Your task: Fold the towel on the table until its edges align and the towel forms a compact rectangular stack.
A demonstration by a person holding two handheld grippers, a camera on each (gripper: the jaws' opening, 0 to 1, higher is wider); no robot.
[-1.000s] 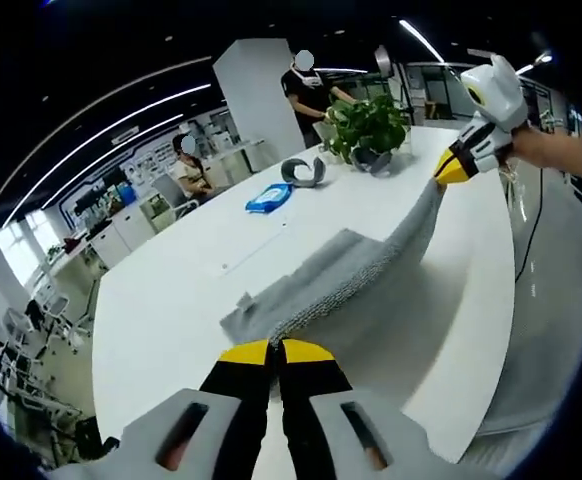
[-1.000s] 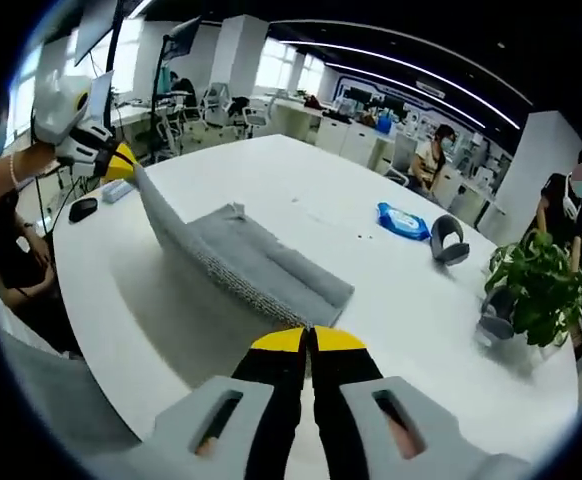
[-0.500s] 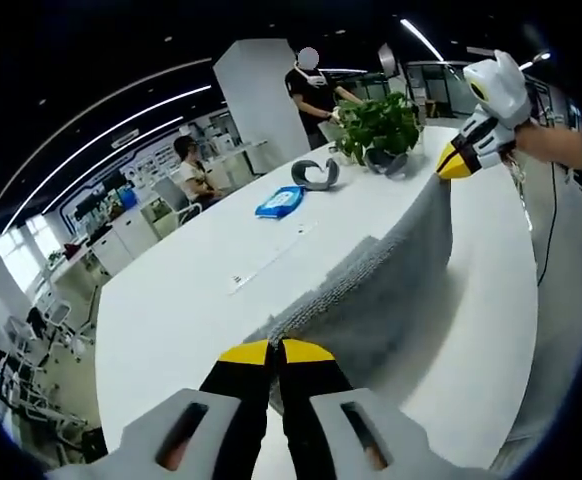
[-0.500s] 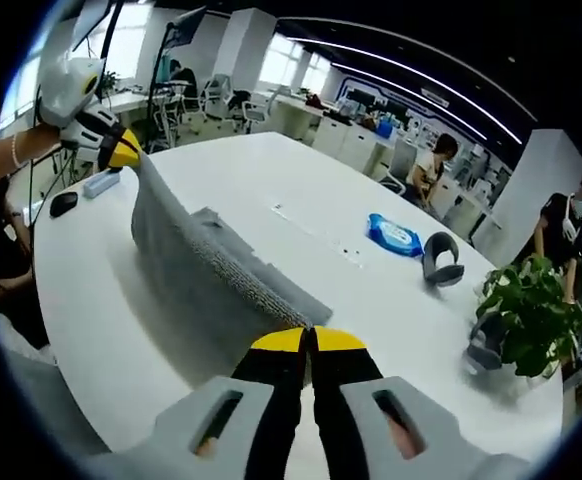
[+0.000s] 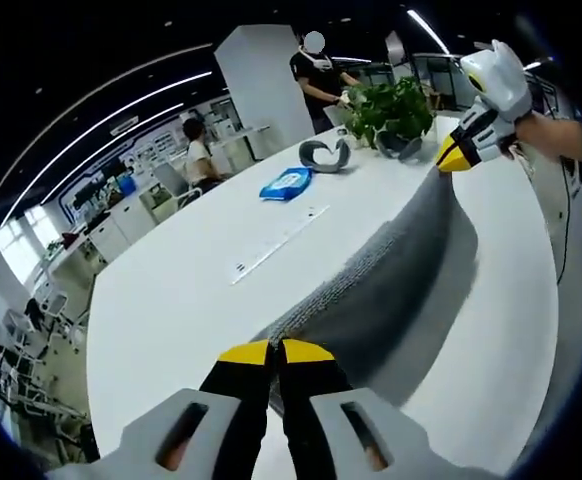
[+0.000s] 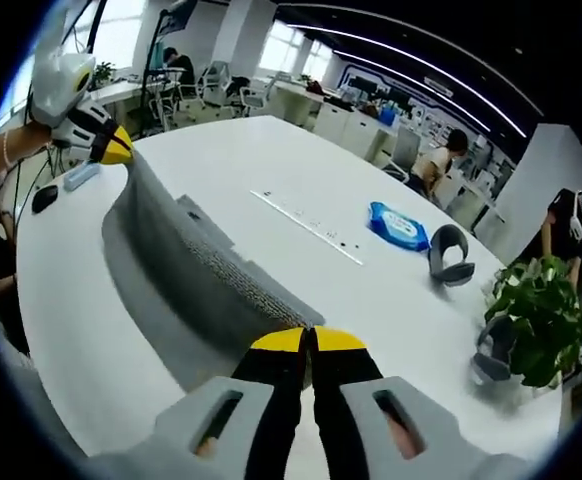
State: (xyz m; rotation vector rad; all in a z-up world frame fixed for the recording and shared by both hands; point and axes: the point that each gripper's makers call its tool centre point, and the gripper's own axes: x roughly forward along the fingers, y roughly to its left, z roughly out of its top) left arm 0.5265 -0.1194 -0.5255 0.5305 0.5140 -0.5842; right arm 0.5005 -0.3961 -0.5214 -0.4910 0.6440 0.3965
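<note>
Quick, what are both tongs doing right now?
Left tongs: shut on the towel.
Right tongs: shut on the towel too.

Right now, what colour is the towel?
Grey, with a nubbly texture; the towel shows best in the right gripper view.

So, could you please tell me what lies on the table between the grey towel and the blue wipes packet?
In the left gripper view, a long thin white strip lies between the grey towel and the blue wipes packet; otherwise bare white table.
</note>
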